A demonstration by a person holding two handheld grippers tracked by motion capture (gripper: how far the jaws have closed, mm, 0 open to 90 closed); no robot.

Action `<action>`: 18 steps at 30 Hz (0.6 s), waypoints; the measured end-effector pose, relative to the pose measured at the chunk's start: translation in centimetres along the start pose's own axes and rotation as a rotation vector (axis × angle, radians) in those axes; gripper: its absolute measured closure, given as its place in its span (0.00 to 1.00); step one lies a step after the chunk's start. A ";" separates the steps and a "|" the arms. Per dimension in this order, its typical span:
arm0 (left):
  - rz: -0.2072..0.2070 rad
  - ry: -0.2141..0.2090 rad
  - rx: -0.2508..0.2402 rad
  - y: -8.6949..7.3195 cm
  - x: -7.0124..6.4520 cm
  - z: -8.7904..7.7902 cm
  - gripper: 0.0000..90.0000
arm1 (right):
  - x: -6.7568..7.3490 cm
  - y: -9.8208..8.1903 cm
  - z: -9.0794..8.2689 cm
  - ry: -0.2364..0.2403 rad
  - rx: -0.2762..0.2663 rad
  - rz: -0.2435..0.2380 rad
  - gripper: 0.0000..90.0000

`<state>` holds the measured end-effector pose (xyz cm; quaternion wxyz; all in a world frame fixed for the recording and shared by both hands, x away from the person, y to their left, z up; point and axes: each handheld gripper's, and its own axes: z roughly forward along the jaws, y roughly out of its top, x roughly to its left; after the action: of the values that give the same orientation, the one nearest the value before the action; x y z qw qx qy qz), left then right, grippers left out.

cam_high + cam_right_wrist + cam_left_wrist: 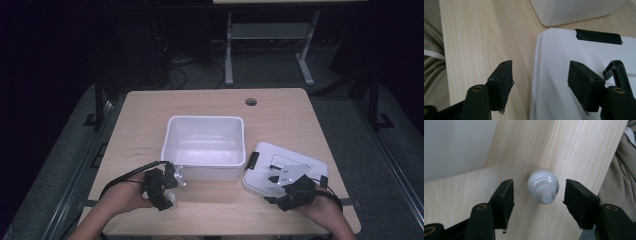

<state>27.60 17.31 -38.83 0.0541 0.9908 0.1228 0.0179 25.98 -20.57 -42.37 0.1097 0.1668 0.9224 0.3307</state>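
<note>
Both jaws flank the bottle (543, 185) with gaps.

Between the jaws of the left hand-held gripper (537, 195), untouched by either pad: a small bottle (543, 185), lying on the tabletop (280, 107). Just ahead and right of that hand-held gripper: an open bin (204, 147). Right of the bin, touching its corner: a lid (282, 167), flat on the tabletop. Astride the lid's near edge: the right hand-held gripper (540, 85), one jaw over the lid, the other over the tabletop.
</note>
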 end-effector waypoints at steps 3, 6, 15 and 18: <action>0.005 -0.009 0.010 0.2 0.2 0.2 0.48 | 0.0 0.0 0.0 0.000 -0.001 -0.001 0.40; 0.003 -0.018 0.022 0.3 0.2 0.4 0.50 | 0.0 0.0 -0.1 -0.001 -0.002 -0.001 0.40; 0.015 -0.041 0.035 0.8 0.3 0.9 0.55 | 0.0 0.0 -0.2 -0.003 -0.003 -0.002 0.40; 0.013 -0.049 0.040 0.9 0.3 1.1 0.56 | 0.0 -0.1 -0.3 -0.006 -0.006 -0.006 0.40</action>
<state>28.13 16.41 -39.79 0.0371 0.9926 0.1151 -0.0083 25.91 -20.77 -42.20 0.1139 0.1648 0.9215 0.3328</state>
